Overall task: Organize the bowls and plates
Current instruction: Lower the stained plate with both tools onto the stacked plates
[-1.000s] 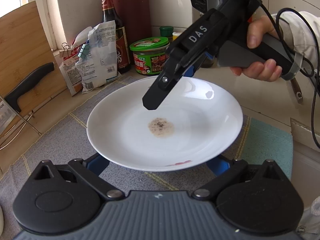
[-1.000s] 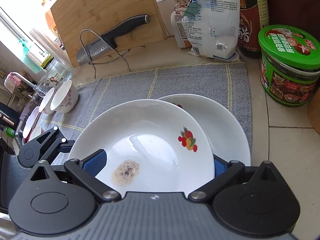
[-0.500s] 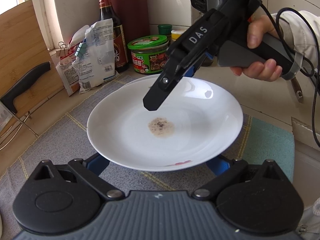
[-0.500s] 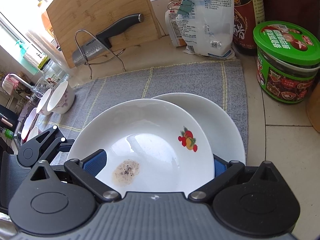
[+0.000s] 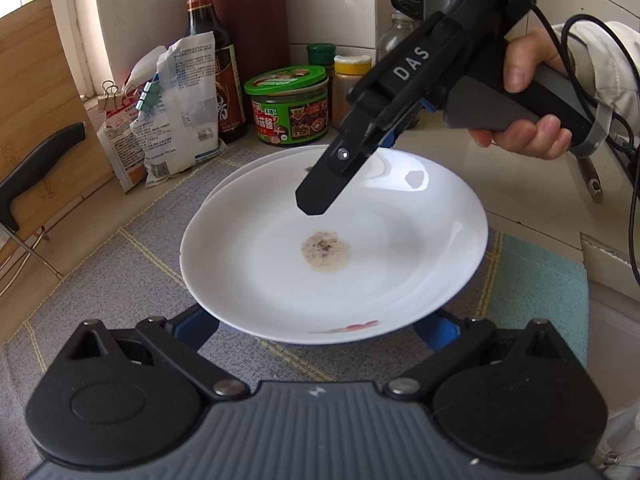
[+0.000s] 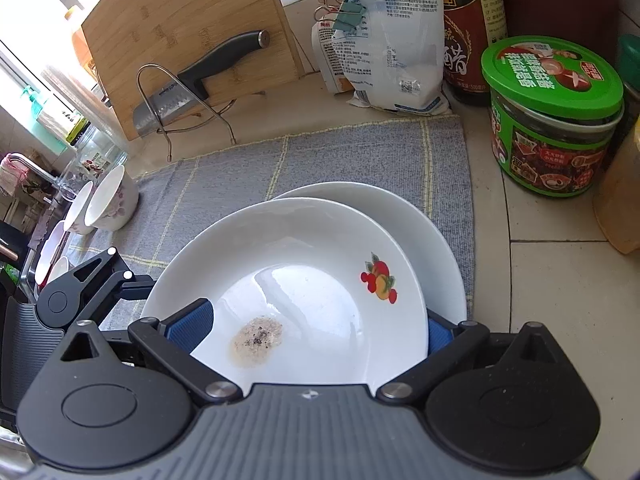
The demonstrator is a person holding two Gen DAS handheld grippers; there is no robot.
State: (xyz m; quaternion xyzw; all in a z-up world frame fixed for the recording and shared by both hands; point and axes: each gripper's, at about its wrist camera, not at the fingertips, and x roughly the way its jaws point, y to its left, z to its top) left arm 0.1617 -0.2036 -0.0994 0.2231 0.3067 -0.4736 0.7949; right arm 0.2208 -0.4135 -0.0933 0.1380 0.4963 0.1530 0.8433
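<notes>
Left gripper (image 5: pixel 316 326) at the 6 o'clock rim of the stained plate (image 5: pixel 400 240), right gripper (image 6: pixel 314 326) straddling it too, either's grip impossible to tell, bowls (image 6: pixel 110 200) at 9 o'clock, second plate (image 6: pixel 424 232) just beneath on the grey mat (image 6: pixel 340 152), green-lidded jar (image 6: pixel 556 120) at 2 o'clock.

White plate (image 5: pixel 400 264) with a brown speckled residue spot (image 5: pixel 325 251) at its centre, held over a second plate (image 5: pixel 256 168) whose rim shows at 11 o'clock. Right tool (image 5: pixel 316 200) reaches in from 1 o'clock, one finger above the upper plate, gripped by a hand (image 5: pixel 532 92). Blue pads of the left tool (image 5: pixel 320 326) flank the plate's near rim. Grey mat (image 5: pixel 120 280) covers the worktop (image 5: pixel 532 200); green-lidded jar (image 5: pixel 289 105), dark bottle (image 5: pixel 212 56) and clipped bags (image 5: pixel 176 108) stand at 11–12 o'clock.
</notes>
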